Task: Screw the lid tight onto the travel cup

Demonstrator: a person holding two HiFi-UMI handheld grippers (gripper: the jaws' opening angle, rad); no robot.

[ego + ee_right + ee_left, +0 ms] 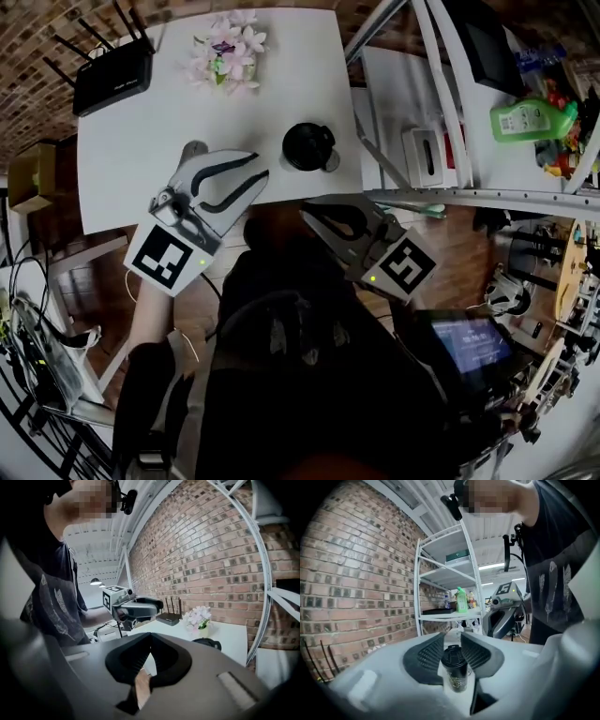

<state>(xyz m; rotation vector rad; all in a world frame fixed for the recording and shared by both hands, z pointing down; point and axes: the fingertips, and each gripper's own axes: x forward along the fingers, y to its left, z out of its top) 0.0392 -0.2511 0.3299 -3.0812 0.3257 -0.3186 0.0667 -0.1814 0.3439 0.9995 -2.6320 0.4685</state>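
While I watch from the head view, the travel cup (307,147) stands upright on the white table (141,159), near its front edge, with the black lid (452,654) on top; I cannot tell how tightly it sits. My left gripper (262,164) hovers low over the table just beside the cup, pointing at it. In the left gripper view its jaws stand a little apart and the cup (455,672) lines up with the gap, but the pads are not touching it. My right gripper (314,214) hangs off the table's front edge, apart from the cup. In the right gripper view its jaws (151,637) meet at the tips with nothing between them. A pot of pink flowers (225,52) and a black router (112,80) sit along the table's far side.
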